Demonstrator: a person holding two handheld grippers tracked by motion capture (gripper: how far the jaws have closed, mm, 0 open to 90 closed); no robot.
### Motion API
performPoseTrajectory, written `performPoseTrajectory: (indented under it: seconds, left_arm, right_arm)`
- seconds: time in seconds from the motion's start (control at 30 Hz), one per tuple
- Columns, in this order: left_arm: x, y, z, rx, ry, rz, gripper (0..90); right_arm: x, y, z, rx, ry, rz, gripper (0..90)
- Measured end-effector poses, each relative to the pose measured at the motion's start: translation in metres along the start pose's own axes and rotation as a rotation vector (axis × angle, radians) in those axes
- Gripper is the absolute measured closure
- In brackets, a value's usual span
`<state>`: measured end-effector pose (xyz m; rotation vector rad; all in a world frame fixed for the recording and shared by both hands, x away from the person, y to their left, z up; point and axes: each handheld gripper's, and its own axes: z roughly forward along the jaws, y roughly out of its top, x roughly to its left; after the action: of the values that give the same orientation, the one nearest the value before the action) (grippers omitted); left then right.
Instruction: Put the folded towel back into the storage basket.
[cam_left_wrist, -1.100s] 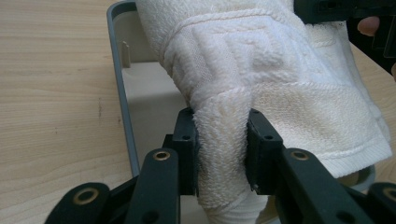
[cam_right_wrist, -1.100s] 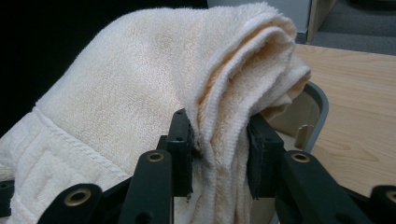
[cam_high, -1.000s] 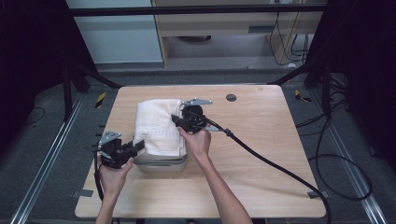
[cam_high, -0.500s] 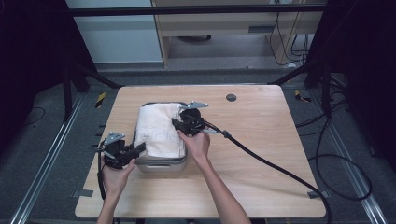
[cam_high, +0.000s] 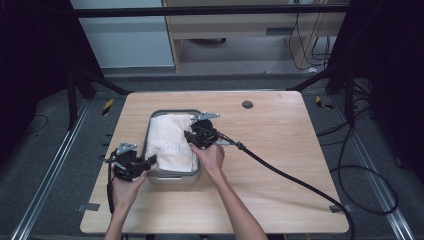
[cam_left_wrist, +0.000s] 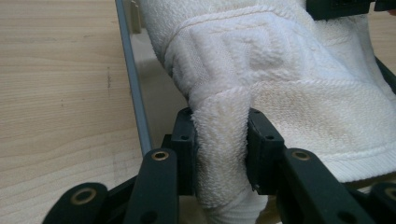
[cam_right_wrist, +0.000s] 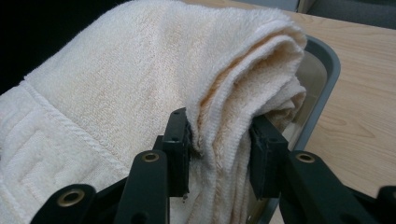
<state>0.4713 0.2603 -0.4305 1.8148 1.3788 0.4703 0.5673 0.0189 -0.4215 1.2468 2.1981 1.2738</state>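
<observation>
**Both claws pinch the towel over the tray**

From the high view, I see my left claw (cam_high: 150, 162) at the near left corner of the grey tray (cam_high: 172, 178), and my right claw (cam_high: 192, 136) at the tray's right side, farther from me. The white towel (cam_high: 170, 142) lies between the two claws, draped over the tray, on the wooden worktop (cam_high: 280, 150).

In the left gripper view, the jaws of the left claw (cam_left_wrist: 219, 149) are pressed on a thick fold of the towel (cam_left_wrist: 280, 70). The tray rim (cam_left_wrist: 133, 88) runs just left of the claw.

In the right gripper view, the right claw (cam_right_wrist: 219, 144) pinches several folded layers of the towel (cam_right_wrist: 130, 79); the tray wall (cam_right_wrist: 322, 79) curves to the right of it.

I judge the step in hand is handling the towel at the tray, whether to lift it out or lay it in I cannot tell. The next move calls for both claws to travel together, so that neither fold slips.
</observation>
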Motion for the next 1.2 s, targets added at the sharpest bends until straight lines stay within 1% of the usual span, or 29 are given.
performPoseTrajectory:
  seconds: [0.07,0.1,0.2,0.27,0.3,0.33,0.37,0.43,0.53,0.67,0.8,0.83,0.87,0.93,1.0,1.03,1.07,1.13,1.2]
  left_arm:
    - [0.0,0.0,0.002,0.004,0.013,0.002,65.1]
    - [0.0,0.0,0.002,0.006,0.019,0.002,62.2]
    - [0.0,0.0,0.002,0.0,0.022,0.002,60.8]
    - [-0.002,0.001,0.001,-0.005,0.042,0.02,58.4]
    - [-0.003,0.001,0.0,-0.014,0.056,0.032,56.3]
    - [-0.004,0.002,-0.001,-0.023,0.055,0.038,56.2]
    - [-0.004,0.002,-0.002,-0.038,0.044,0.031,56.0]
    - [-0.004,0.004,-0.007,-0.065,0.041,0.027,55.9]
    - [-0.005,0.006,-0.014,-0.117,0.041,0.032,55.0]
    - [-0.004,0.008,-0.023,-0.176,0.024,0.024,52.4]
    - [-0.007,0.009,-0.029,-0.228,0.018,0.045,48.2]
    - [-0.008,0.009,-0.03,-0.235,0.017,0.051,45.8]
    - [-0.009,0.01,-0.03,-0.242,0.019,0.057,45.8]
    - [-0.011,0.01,-0.031,-0.253,0.016,0.062,43.8]
    - [-0.013,0.009,-0.031,-0.254,0.008,0.073,41.4]
    - [-0.014,0.009,-0.03,-0.255,0.009,0.08,39.8]
    - [-0.015,0.009,-0.03,-0.256,0.008,0.087,39.8]
    - [-0.017,0.008,-0.029,-0.255,0.0,0.097,37.8]
    - [-0.019,0.007,-0.028,-0.252,-0.001,0.111,36.1]
  right_arm:
    - [0.0,-0.001,0.001,0.005,-0.007,-0.005,62.2]
    - [0.0,-0.002,0.002,0.009,-0.017,-0.018,59.0]
    - [0.0,-0.003,0.003,0.02,-0.03,-0.031,56.4]
    - [-0.001,-0.004,0.004,0.028,-0.04,-0.042,53.1]
    - [-0.001,-0.005,0.004,0.018,-0.047,-0.057,52.3]
    - [-0.001,-0.005,0.003,-0.015,-0.045,-0.067,51.1]
    - [-0.001,-0.004,-0.001,-0.044,-0.036,-0.072,49.7]
    - [0.0,-0.002,-0.003,-0.053,-0.035,-0.079,48.6]
    - [-0.001,0.002,-0.01,-0.078,-0.039,-0.089,46.1]
    - [-0.001,0.004,-0.021,-0.109,-0.041,-0.104,41.1]
    - [-0.003,0.006,-0.032,-0.132,-0.043,-0.124,34.1]
    - [-0.006,0.006,-0.039,-0.15,-0.041,-0.126,31.2]
    - [-0.006,0.006,-0.039,-0.15,-0.041,-0.126,31.2]
    - [-0.009,0.007,-0.046,-0.165,-0.037,-0.129,28.3]
    - [-0.013,0.006,-0.054,-0.167,-0.033,-0.137,25.2]
    - [-0.017,0.004,-0.061,-0.166,-0.029,-0.14,23.0]
    - [-0.017,0.004,-0.061,-0.166,-0.029,-0.14,23.0]
    - [-0.022,0.001,-0.069,-0.167,-0.035,-0.149,21.6]
    - [-0.029,-0.003,-0.076,-0.172,-0.028,-0.143,20.3]
